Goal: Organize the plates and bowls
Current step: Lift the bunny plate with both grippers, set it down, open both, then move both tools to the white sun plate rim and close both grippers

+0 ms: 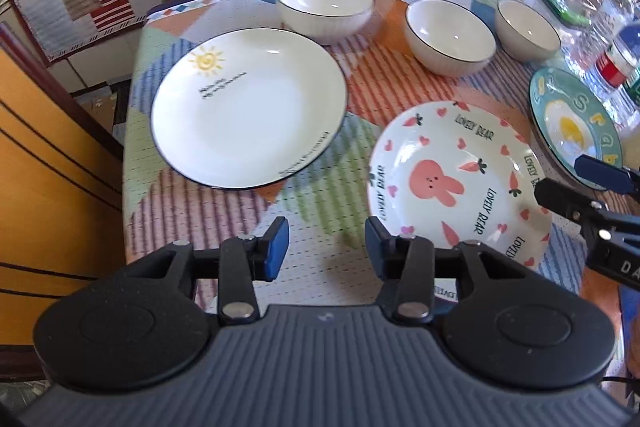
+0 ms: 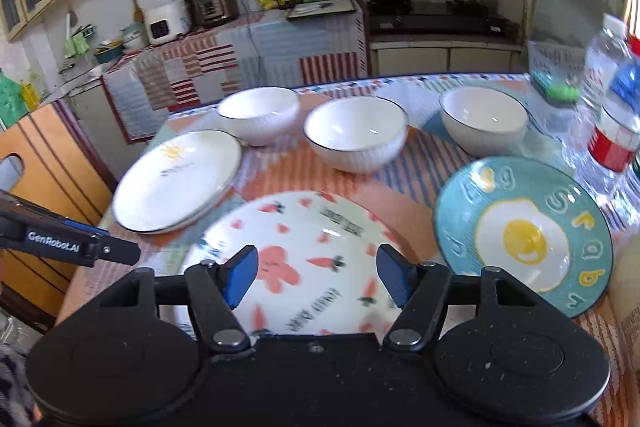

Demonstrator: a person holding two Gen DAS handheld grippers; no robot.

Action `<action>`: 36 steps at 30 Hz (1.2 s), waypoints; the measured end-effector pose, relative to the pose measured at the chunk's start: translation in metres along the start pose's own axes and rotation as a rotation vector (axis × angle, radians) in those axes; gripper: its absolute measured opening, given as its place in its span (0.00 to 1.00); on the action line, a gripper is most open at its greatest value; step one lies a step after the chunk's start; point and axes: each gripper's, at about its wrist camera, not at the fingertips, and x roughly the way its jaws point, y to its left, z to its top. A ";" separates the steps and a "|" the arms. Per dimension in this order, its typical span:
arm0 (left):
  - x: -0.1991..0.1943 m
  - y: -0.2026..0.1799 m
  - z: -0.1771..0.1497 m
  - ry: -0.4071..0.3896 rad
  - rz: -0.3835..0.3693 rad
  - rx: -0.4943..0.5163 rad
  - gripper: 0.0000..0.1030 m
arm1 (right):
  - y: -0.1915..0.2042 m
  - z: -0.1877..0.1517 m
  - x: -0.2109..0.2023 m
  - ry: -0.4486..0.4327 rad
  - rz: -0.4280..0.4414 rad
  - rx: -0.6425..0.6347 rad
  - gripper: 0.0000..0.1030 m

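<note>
Left gripper (image 1: 327,247) sits nearest in its own view, jaws apart, nothing between the blue pads, only tablecloth (image 1: 320,187) below the gap. Right gripper (image 2: 317,269) likewise released, jaws spread wide, nothing pinched; the rabbit plate (image 2: 304,263) lies on the table under and beyond its pads, not touched as far as the view shows.

From the left camera the rabbit plate (image 1: 456,183) is just right of the pads, flat on the cloth, pink rabbit, carrots, hearts, "LOVELY BEAR" lettering. The right gripper's fingers (image 1: 600,175) come in from the right edge, over that plate's right rim and the teal egg plate (image 1: 576,131). The egg plate sits right of the rabbit plate, near it, contact unclear. In the right view it shows a fried egg and yellow letters (image 2: 524,235).

White sun plate (image 1: 248,107), dark rim, small sun drawing, lies left and further back, apart from the rabbit plate. In the right view it sits near the table's left edge (image 2: 176,183).

Beyond, three white bowls with dark rims stand upright in a row near the far edge: left bowl (image 1: 325,9), middle bowl (image 1: 450,35), right bowl (image 1: 528,29). All separate, none stacked.

Water bottles (image 2: 612,107) stand at the far right. Kitchen counter (image 2: 248,39) with cookers behind.
</note>
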 end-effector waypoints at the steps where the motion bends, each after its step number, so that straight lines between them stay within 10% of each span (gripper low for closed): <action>1: -0.003 0.007 0.000 -0.001 0.003 -0.011 0.41 | 0.006 0.003 -0.001 0.003 0.005 -0.004 0.70; 20: 0.033 0.118 0.019 -0.078 0.090 -0.153 0.77 | 0.081 0.045 0.073 0.035 0.217 0.002 0.82; 36: 0.108 0.152 0.038 -0.056 0.035 -0.217 0.64 | 0.081 0.060 0.183 0.203 0.221 0.082 0.80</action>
